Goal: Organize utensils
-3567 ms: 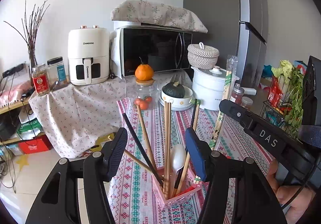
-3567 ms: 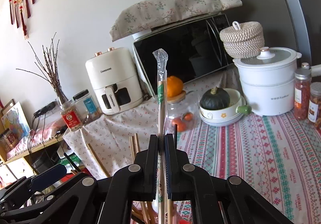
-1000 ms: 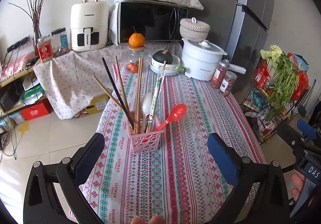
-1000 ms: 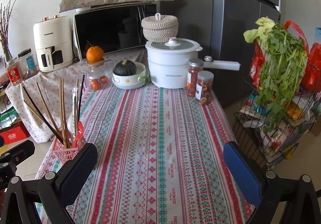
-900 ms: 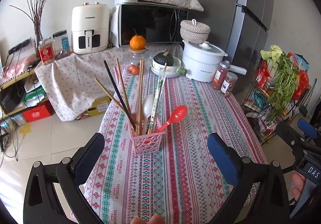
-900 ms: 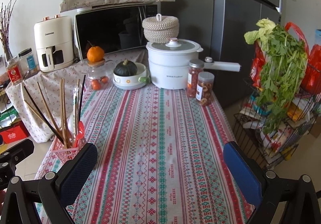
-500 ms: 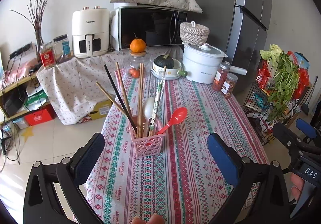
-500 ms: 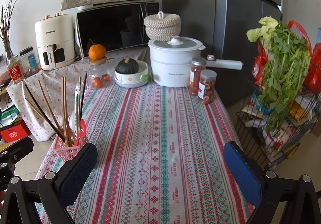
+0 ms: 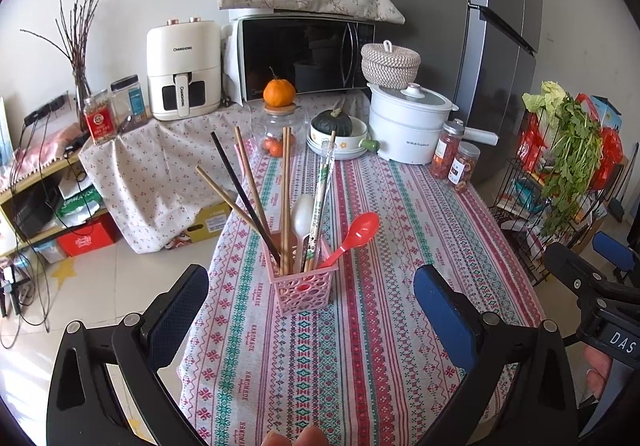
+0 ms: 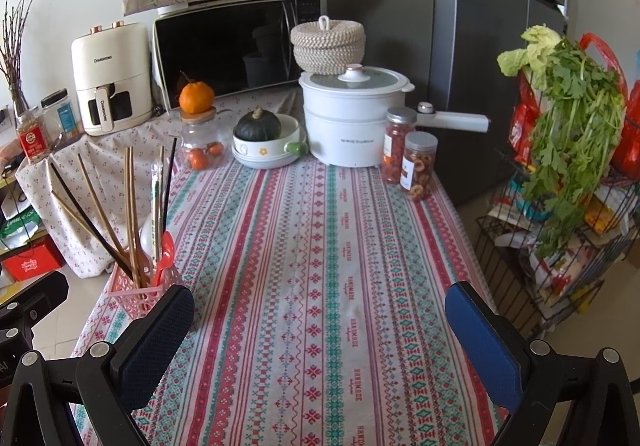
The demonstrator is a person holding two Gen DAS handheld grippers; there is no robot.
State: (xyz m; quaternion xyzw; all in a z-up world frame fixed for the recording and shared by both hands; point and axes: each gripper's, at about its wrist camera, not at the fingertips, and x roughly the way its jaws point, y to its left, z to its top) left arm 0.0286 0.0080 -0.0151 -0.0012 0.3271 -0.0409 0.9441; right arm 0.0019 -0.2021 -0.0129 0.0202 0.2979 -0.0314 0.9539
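A pink perforated holder (image 9: 302, 288) stands near the left front of the patterned tablecloth (image 9: 360, 346). It holds wooden chopsticks (image 9: 285, 202), a black chopstick (image 9: 244, 202), wrapped chopsticks (image 9: 322, 194), a white spoon (image 9: 301, 216) and a red spoon (image 9: 356, 232). The holder also shows at the left in the right wrist view (image 10: 136, 288). My left gripper (image 9: 312, 310) is open and empty, just in front of the holder. My right gripper (image 10: 320, 334) is open and empty over the table's near half.
At the table's far end stand a white pot (image 10: 352, 122), two snack jars (image 10: 408, 162), a bowl with a squash (image 10: 264, 142) and a glass jar topped by an orange (image 10: 198, 126). A wire rack with greens (image 10: 568, 150) is at the right. Microwave (image 10: 236, 46) and air fryer (image 10: 110, 78) behind.
Both grippers have pulled back from the holder and opened wide. The wrapped chopsticks that my right gripper held now stand in the holder. Over the last second the views barely shift.
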